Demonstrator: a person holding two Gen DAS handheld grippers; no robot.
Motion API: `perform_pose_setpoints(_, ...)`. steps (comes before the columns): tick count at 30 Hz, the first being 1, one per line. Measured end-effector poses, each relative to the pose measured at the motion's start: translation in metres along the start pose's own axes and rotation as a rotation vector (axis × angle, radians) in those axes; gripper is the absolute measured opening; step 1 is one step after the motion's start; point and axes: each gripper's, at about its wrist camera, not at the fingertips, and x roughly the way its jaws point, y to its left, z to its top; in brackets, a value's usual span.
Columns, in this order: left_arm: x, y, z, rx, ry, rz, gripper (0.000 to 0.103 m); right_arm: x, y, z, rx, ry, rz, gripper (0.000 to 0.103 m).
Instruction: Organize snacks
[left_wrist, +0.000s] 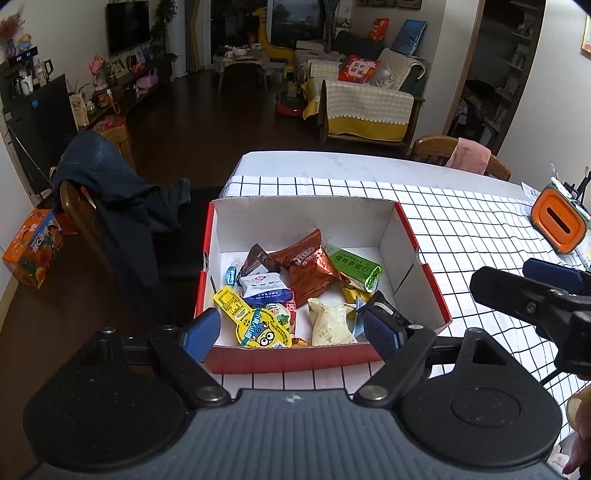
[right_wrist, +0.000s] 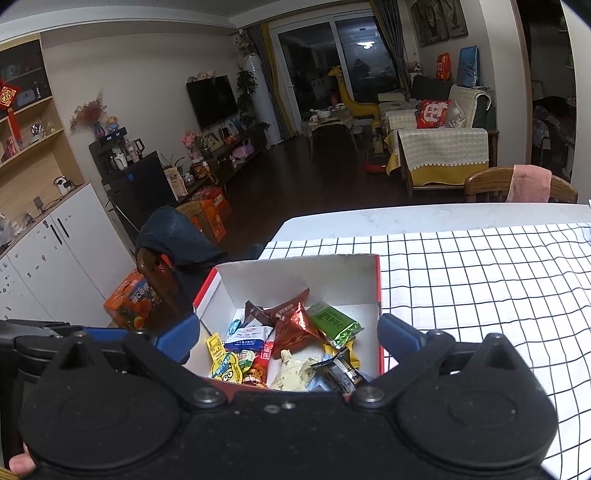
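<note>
Both grippers hang over the near wall of the snack box (left_wrist: 410, 236), jaws spread, nothing between the pads. Left gripper (left_wrist: 291, 332) straddles the near rim, its left pad just outside the near-left corner and its right pad inside the near-right corner. Right gripper (right_wrist: 288, 339) is just as wide and empty.

Box sits at the left edge of the checked tablecloth (left_wrist: 480, 229), toward the table's near-left corner. All visible snacks are already in it, bunched against the near wall; far half of the floor is bare. Nothing loose on the cloth in either view.

Contents:
- brown foil bag (left_wrist: 308, 267), centre, on top
- green packet (left_wrist: 356, 264), right of it
- white-and-blue packet (left_wrist: 264, 288), left of centre
- yellow cartoon pouch (left_wrist: 258, 328), near-left
- cream pouch (left_wrist: 328, 323), near-centre
- black wrapper (right_wrist: 338, 371), near-right corner, beside the left gripper's right pad

Looks like the sorting stage, or near done. If tidying:
- take the brown bag first, it's on top and clear
- pinch foil bags at the crimped seam, the inflated belly will slip
- move it to the bare far half
- lift clear of the box walls, cardboard will drag

Orange tissue holder (left_wrist: 559, 225) at the right edge is well clear.
</note>
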Motion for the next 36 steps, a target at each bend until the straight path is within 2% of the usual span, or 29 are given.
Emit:
perform_pose_setpoints(12, -0.0060, 0.0004, -0.0003, -0.001, -0.022, 0.006, 0.085, -0.0043, 0.0007, -0.0006, 0.001, -0.013, 0.005, 0.103)
perform_pose_setpoints(36, -0.0063, 0.0013, -0.0037, -0.005, -0.009, -0.011, 0.085, -0.0078, 0.0001, -0.0053, 0.025, -0.011, -0.006, 0.103)
